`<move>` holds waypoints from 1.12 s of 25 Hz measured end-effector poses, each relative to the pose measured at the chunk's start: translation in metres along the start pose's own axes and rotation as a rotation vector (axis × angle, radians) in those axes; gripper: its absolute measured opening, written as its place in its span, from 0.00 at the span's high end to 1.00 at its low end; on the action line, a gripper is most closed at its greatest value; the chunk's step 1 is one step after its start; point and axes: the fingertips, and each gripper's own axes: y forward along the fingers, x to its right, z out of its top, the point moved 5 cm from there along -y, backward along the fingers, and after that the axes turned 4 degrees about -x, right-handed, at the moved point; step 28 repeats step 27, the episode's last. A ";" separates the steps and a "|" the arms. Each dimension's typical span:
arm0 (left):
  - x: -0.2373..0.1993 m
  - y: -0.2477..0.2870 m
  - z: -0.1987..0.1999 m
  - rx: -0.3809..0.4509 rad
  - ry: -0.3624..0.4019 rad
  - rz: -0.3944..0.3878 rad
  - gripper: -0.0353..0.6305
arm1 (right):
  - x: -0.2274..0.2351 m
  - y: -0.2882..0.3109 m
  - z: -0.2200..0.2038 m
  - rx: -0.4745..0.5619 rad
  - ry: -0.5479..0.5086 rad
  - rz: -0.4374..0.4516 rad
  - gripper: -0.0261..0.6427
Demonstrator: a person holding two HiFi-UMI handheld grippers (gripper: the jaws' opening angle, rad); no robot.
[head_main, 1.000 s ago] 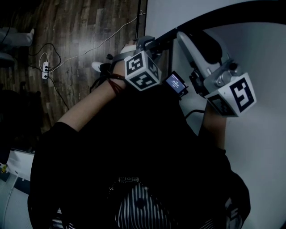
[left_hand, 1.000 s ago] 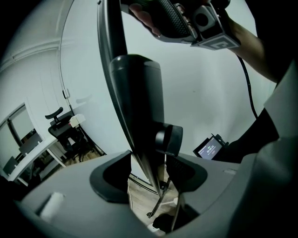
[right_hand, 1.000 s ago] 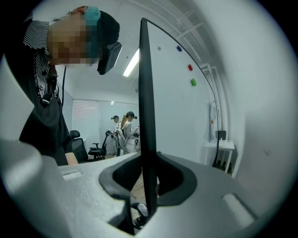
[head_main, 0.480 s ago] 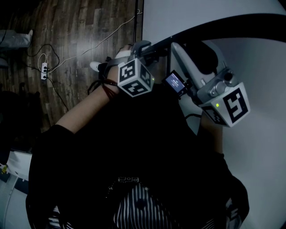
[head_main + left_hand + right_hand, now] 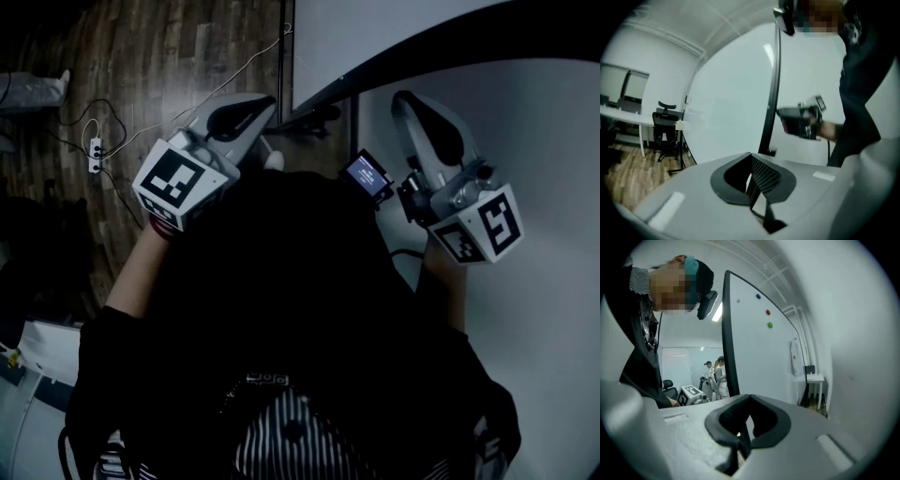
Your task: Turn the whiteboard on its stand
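The whiteboard (image 5: 412, 23) stands edge-on ahead of me, its dark frame (image 5: 450, 52) sweeping across the top right. In the left gripper view the frame (image 5: 771, 89) rises just beyond my jaws. The right gripper view shows the board's face (image 5: 761, 352) with coloured magnets (image 5: 769, 325). My left gripper (image 5: 246, 105) hangs left of the board's near end, clear of it. Its jaws (image 5: 751, 159) have just been closing and now stand shut with nothing between them. My right gripper (image 5: 422, 108) hovers just short of the frame. Its jaws (image 5: 749, 401) have also just closed on nothing.
A wooden floor (image 5: 169, 56) lies at left with a power strip (image 5: 94, 141) and trailing cables. An office chair (image 5: 665, 129) and desk stand beyond the board. Other people (image 5: 715, 373) work in the background. A small lit screen (image 5: 368, 175) sits between my arms.
Both grippers were up at the board's frame. The left one has swung away to the left, and the right one has drawn back a little. The board's frame has moved up in the view.
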 end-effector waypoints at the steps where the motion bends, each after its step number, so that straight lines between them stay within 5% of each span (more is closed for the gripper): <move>1: 0.002 -0.007 0.011 0.069 -0.054 0.009 0.94 | 0.000 -0.005 -0.010 -0.018 0.001 -0.022 0.96; 3: 0.006 -0.015 0.031 0.170 -0.118 0.026 0.94 | -0.003 -0.008 -0.023 -0.045 0.002 -0.066 0.96; 6: 0.007 -0.019 0.053 0.224 -0.094 0.058 0.94 | -0.007 0.001 -0.030 -0.060 0.041 -0.098 0.96; 23: 0.010 -0.015 0.047 0.136 -0.063 0.050 0.94 | -0.035 0.020 -0.027 -0.056 -0.004 -0.069 0.96; 28: 0.008 -0.012 0.033 0.111 -0.114 0.065 0.94 | -0.034 0.005 -0.035 -0.056 0.028 -0.085 0.96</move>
